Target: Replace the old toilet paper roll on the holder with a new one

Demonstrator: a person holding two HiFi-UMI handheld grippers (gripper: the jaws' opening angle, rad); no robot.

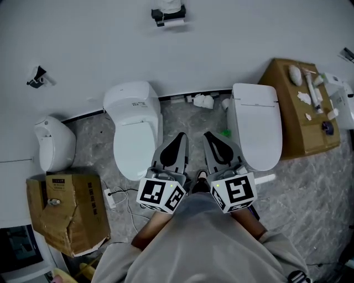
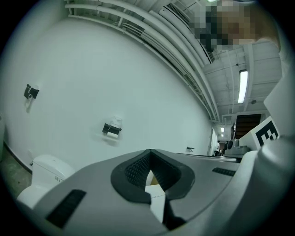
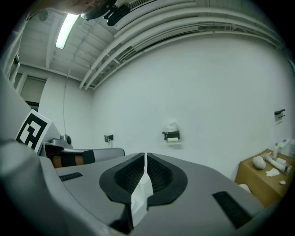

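while left tool (image 1: 180,136) and right tool (image 1: 211,135) sit closed, the holder (image 1: 168,15) hangs far ahead.

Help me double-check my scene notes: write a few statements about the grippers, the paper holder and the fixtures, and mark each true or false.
1. The left gripper and right gripper both have their jaws closed. True.
2. The left gripper carries a new paper roll. False: it holds nothing.
3. The paper holder is mounted on the wall. True.
4. The grippers touch the paper holder. False: they are well short of it, over the floor between the left toilet and the right toilet.
5. The cardboard box beside the right toilet has a bare top. False: small items lie on it.
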